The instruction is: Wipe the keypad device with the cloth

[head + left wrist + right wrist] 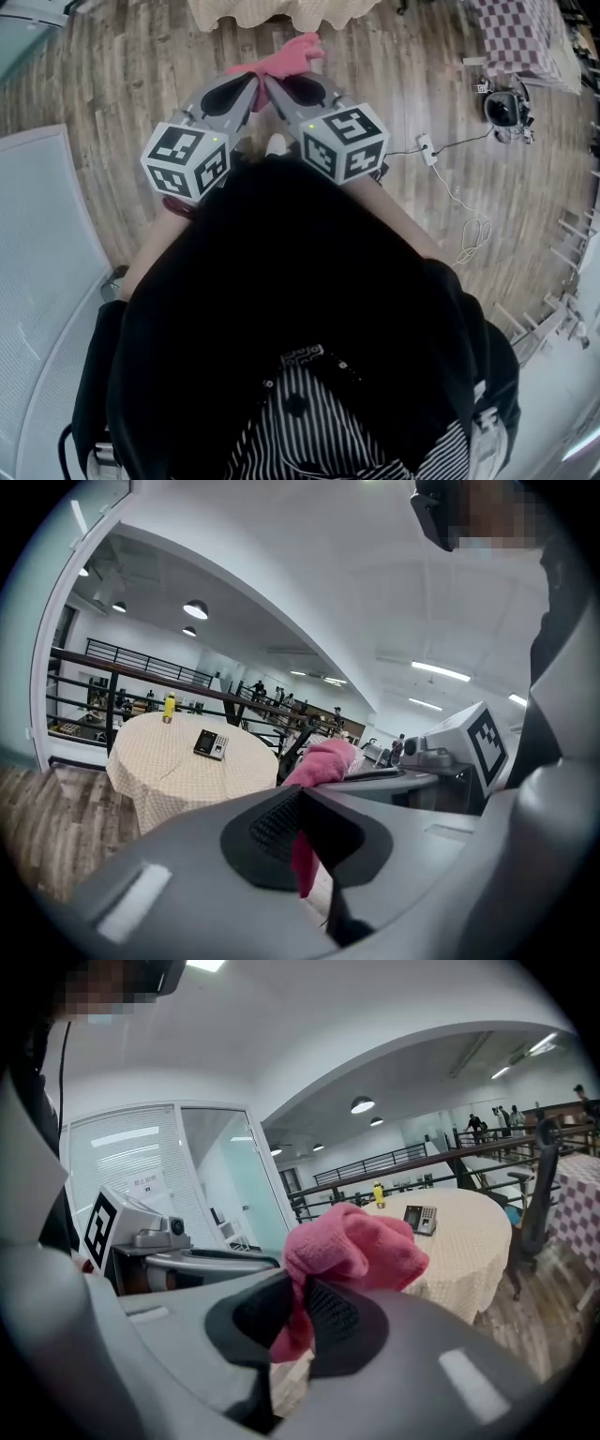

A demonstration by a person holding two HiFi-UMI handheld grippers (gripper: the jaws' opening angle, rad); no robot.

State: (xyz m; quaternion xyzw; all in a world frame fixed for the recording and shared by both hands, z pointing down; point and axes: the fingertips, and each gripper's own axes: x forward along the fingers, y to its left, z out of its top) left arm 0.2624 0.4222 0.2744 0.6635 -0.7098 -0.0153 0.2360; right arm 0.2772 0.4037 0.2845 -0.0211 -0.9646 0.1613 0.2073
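The pink cloth (pixel 292 54) is bunched at the tips of both grippers, held out over the wooden floor. My right gripper (pixel 298 1316) is shut on the pink cloth (pixel 352 1249), which bulges above its jaws. My left gripper (pixel 302 855) also looks shut, with a strip of the pink cloth (pixel 303 866) hanging between its pads. In the head view the left gripper (pixel 253 82) and right gripper (pixel 272 84) sit tip to tip. The keypad device (pixel 210 745) lies flat on a round table (pixel 164 775) some way ahead; the right gripper view shows the keypad device (pixel 420 1219) too.
A yellow bottle (pixel 169 707) stands at the table's far side. The table's near edge (pixel 281 11) shows at the top of the head view. A power strip with cable (pixel 427 148) lies on the floor at the right. A chair (pixel 539 1206) stands beside the table.
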